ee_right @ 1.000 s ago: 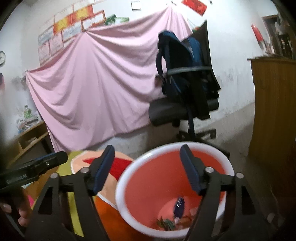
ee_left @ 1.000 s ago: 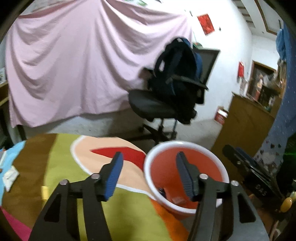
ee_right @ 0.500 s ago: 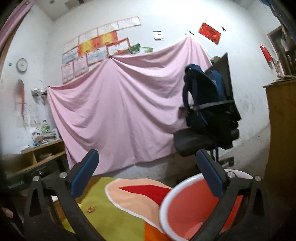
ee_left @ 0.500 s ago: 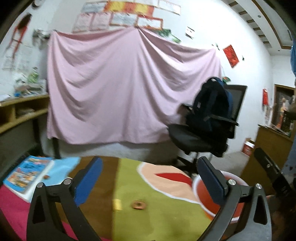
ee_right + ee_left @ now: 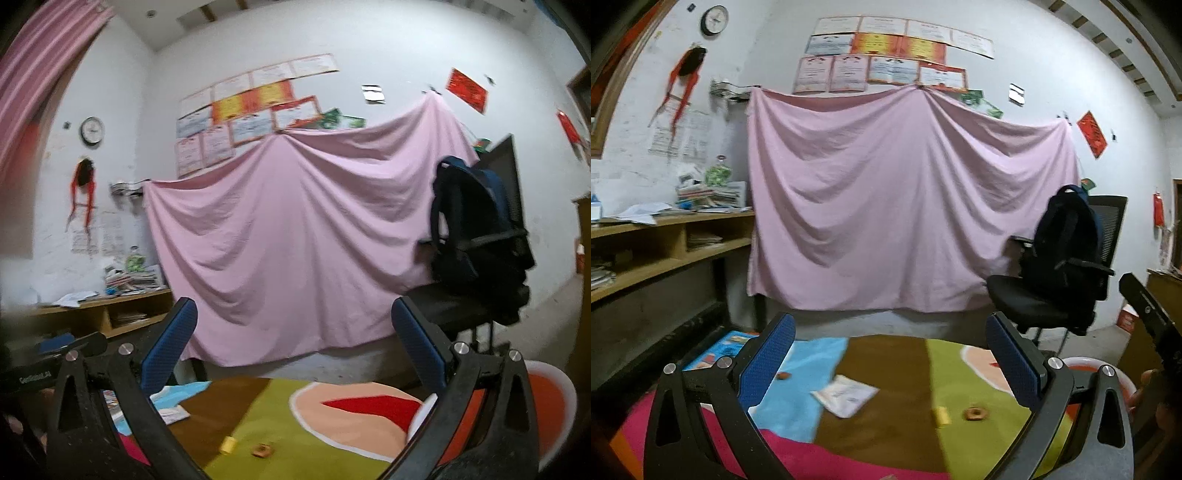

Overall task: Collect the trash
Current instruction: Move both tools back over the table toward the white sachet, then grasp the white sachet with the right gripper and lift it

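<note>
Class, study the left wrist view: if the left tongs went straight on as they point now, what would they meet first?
Probably the hanging pink cloth sheet. The left tongs are open and empty, pointing nearly level above the multicoloured mat; depth is unclear.

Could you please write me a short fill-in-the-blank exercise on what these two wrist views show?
1. The sheet hung across the back wall is ____ in colour.
2. The dark backpack sits on an office ____.
3. On the wall above the left end of the shelf hangs a round ____.
4. The white paper packet lies on the colourful mat between the left gripper's two ____ fingers.

Missing words: pink; chair; clock; blue
</note>
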Tool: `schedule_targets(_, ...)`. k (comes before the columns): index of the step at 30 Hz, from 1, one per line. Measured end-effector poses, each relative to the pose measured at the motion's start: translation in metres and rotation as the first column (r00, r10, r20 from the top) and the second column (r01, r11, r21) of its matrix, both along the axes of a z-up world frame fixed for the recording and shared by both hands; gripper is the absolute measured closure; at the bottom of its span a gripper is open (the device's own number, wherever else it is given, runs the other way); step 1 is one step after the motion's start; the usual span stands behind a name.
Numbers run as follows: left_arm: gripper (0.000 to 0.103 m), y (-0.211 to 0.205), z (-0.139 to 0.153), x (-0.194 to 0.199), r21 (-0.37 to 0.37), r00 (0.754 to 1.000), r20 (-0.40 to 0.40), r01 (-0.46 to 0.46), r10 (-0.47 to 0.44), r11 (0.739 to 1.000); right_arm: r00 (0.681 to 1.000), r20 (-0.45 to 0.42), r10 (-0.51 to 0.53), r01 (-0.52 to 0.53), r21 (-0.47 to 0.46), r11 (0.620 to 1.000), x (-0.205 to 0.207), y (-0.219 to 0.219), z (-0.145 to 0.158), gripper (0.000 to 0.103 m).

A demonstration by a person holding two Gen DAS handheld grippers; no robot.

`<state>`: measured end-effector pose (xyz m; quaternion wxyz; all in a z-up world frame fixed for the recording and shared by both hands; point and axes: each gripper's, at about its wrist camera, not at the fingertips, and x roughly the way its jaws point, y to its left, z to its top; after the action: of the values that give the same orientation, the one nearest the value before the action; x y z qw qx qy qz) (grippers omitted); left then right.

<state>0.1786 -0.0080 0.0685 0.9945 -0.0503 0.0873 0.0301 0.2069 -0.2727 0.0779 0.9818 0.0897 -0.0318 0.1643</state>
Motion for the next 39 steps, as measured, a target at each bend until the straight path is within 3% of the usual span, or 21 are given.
schedule_targets(5, 0.002, 0.036, -0.007, -0.006, 0.004, 0.998, -0.017, -0.055, 0.055, 0.998, 0.998, 0.015, 0.064, -0.063, -0.052, 0.997, 0.004, 0.04, 0.0, 0.0)
schedule_targets(11, 0.002, 0.077, -0.023, 0.0, 0.001, 0.994, -0.055, -0.096, 0.095, 0.995, 0.992, -0.041, 0.121, -0.125, -0.111, 0.986, 0.026, 0.085, -0.014, 0.0)
schedule_targets(19, 0.002, 0.125, -0.046, 0.02, -0.025, 0.988, -0.123, -0.101, 0.097, 0.995, 0.966, -0.167, 0.2, -0.233, -0.212, 0.949, 0.063, 0.138, -0.04, 0.0)
schedule_targets(25, 0.004, 0.148, -0.059, 0.038, -0.039, 0.981, -0.188, -0.065, 0.057, 0.997, 0.925, -0.29, 0.247, -0.327, -0.271, 0.905, 0.091, 0.171, -0.059, 0.0)
schedule_targets(30, 0.017, 0.158, -0.068, 0.054, -0.05, 0.971, -0.238, -0.02, 0.008, 0.999, 0.878, -0.396, 0.268, -0.407, -0.326, 0.853, 0.111, 0.2, -0.075, 0.0)
schedule_targets(32, 0.03, 0.161, -0.072, 0.061, -0.061, 0.962, -0.273, 0.006, -0.022, 0.998, 0.85, -0.451, 0.273, -0.451, -0.354, 0.819, 0.119, 0.214, -0.084, 0.0)
schedule_targets(39, 0.061, 0.168, -0.094, 0.091, -0.117, 0.902, -0.415, 0.076, -0.118, 0.99, 0.758, -0.593, 0.271, -0.567, -0.393, 0.724, 0.137, 0.249, -0.113, 0.0)
